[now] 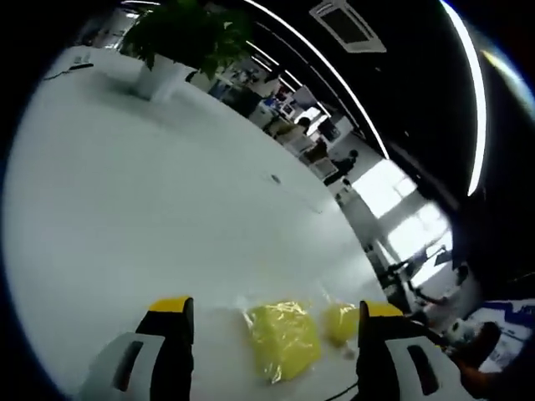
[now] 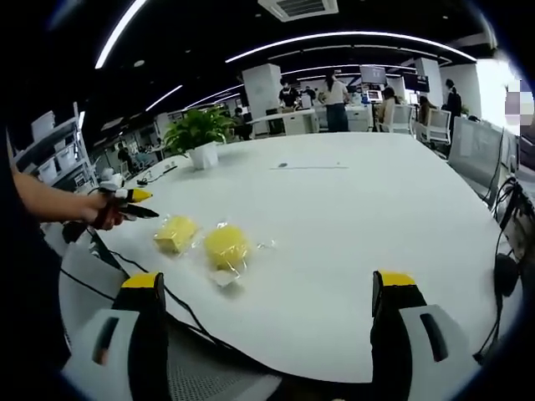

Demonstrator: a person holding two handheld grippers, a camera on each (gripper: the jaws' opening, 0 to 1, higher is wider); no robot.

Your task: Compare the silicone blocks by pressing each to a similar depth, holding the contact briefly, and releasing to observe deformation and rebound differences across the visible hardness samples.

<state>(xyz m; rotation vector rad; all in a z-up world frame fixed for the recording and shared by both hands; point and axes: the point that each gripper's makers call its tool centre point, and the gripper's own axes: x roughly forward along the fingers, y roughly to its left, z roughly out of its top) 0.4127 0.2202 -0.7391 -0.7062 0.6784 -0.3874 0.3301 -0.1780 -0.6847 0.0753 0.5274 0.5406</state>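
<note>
left gripper (image 1: 276,322) hangs low over the table (image 1: 150,217), jaws spread wide around a bagged yellow block (image 1: 284,338), not touching it; second block (image 1: 341,322) just beside. right gripper (image 2: 267,296) released too, well back from both blocks.

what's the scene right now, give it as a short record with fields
surface: white table
samples: two yellow silicone blocks in clear wrap, a squarer block and a rounder block, side by side and apart
left gripper: open, jaws either side of the blocks, no contact visible
right gripper: open, back from the blocks, holding nothing
plant: potted plant farther back on the table
press: not yet begun
</note>
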